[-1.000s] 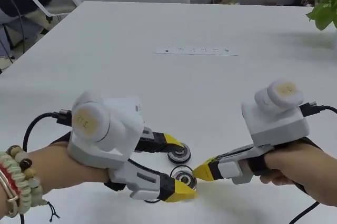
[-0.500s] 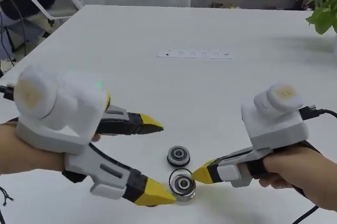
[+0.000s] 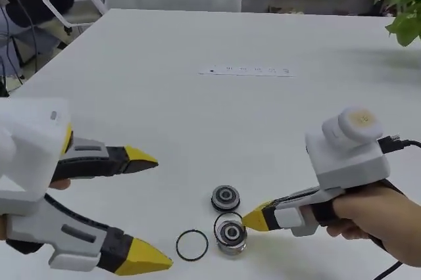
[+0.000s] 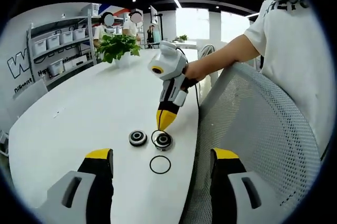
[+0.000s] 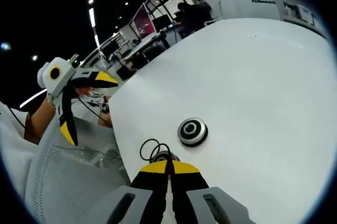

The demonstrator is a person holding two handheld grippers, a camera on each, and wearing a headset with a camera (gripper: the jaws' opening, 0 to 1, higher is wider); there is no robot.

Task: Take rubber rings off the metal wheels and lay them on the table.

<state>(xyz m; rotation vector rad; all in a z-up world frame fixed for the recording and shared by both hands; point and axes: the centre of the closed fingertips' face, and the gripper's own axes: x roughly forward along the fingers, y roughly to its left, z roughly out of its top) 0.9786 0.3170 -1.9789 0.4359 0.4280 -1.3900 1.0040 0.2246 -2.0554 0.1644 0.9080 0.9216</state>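
Jaws of the left gripper (image 3: 152, 208) stand spread wide, holding nothing, above the table (image 3: 217, 116) close to its near edge. Just beyond its lower tip one rubber ring (image 3: 192, 244) lies flat and free on the table, so one removal looks done. The right gripper (image 3: 247, 217) has its tips pressed together against the near wheel (image 3: 231, 233), where a second ring (image 3: 228, 215) sits loose and half lifted. I cannot tell whether the tips nip it. The far wheel (image 3: 225, 196), just behind, appears to have its ring on, so roughly two removals remain.
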